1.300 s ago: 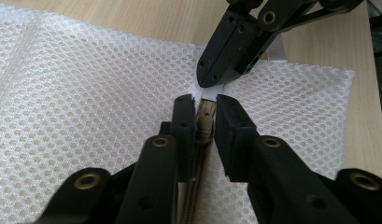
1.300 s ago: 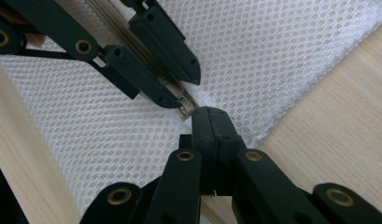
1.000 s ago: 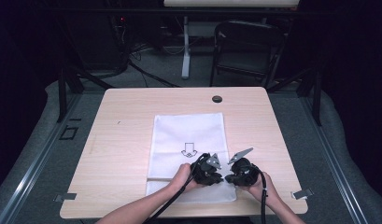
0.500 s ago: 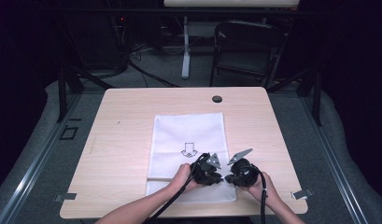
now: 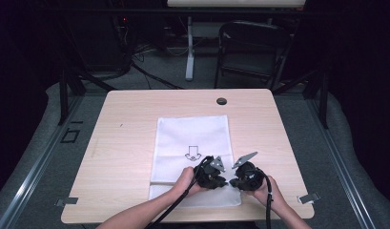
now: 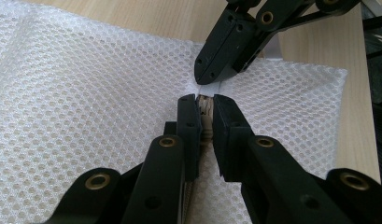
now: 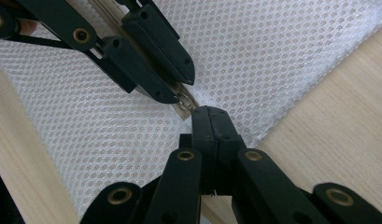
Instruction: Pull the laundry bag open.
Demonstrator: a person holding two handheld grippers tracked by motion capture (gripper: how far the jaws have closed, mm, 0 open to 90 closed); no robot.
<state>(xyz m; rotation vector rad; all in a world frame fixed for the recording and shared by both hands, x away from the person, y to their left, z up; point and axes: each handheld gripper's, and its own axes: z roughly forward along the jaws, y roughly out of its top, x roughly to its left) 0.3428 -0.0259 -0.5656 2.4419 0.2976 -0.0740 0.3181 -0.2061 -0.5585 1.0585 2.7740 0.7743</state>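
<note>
A white mesh bag (image 5: 192,157) lay flat on the tabletop (image 5: 121,157). At its near right edge, the left hand-held gripper (image 6: 206,105) was almost closed, pinching the bag's zipper (image 6: 206,116). Just right of it, the right hand-held gripper (image 7: 208,114) was squeezed tight on the bag's edge.

A white mesh bag (image 5: 192,143) with a black arrow mark (image 5: 193,153) lies flat on the wooden bench (image 5: 126,143). The left tool (image 5: 216,177) and right tool (image 5: 236,180) sit tip to tip on the bag's near right part, each in a hand. A round dark cap (image 5: 221,101) is set in the bench's far edge. A dark chair (image 5: 252,47) stands beyond.
</note>
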